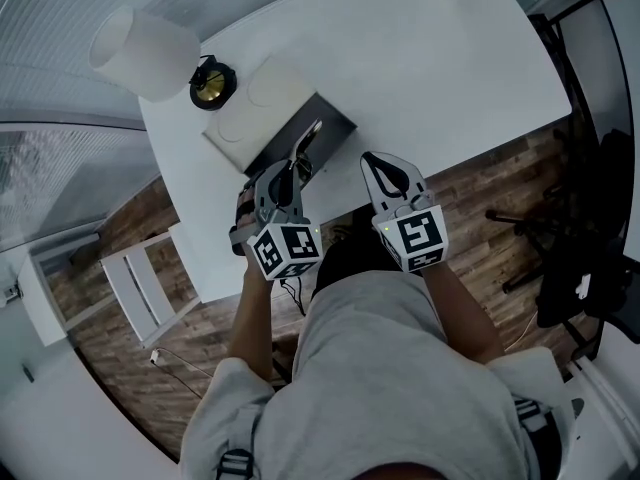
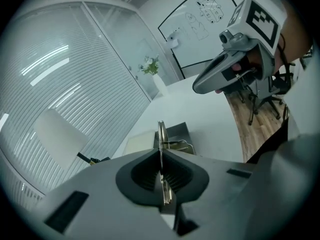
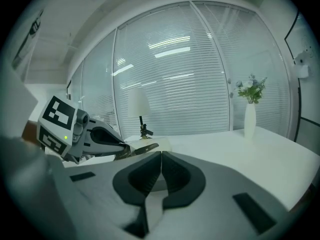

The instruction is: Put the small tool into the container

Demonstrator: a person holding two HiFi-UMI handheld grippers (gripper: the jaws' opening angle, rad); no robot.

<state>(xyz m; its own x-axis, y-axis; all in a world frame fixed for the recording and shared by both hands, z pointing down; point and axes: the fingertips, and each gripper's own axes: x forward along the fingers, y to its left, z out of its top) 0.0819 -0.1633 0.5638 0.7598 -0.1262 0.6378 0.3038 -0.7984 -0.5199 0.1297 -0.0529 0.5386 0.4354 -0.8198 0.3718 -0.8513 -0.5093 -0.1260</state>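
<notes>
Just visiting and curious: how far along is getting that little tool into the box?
Done: the left gripper is shut on the small metal tool. In hand: the tool hangs over the dark container, not yet inside. Left: lower it and let go. The right gripper is shut on nothing.

Cool, even daylight (ceiling glare on blinds); fisheye edges darken, blur.

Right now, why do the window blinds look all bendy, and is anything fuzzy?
Right gripper view: the wide lens curves the blinds, and bright reflections streak them. Left gripper view: same bending, dark corners, but the small tool stays fairly clear. Head view: bluish tint, fairly sharp.
</notes>
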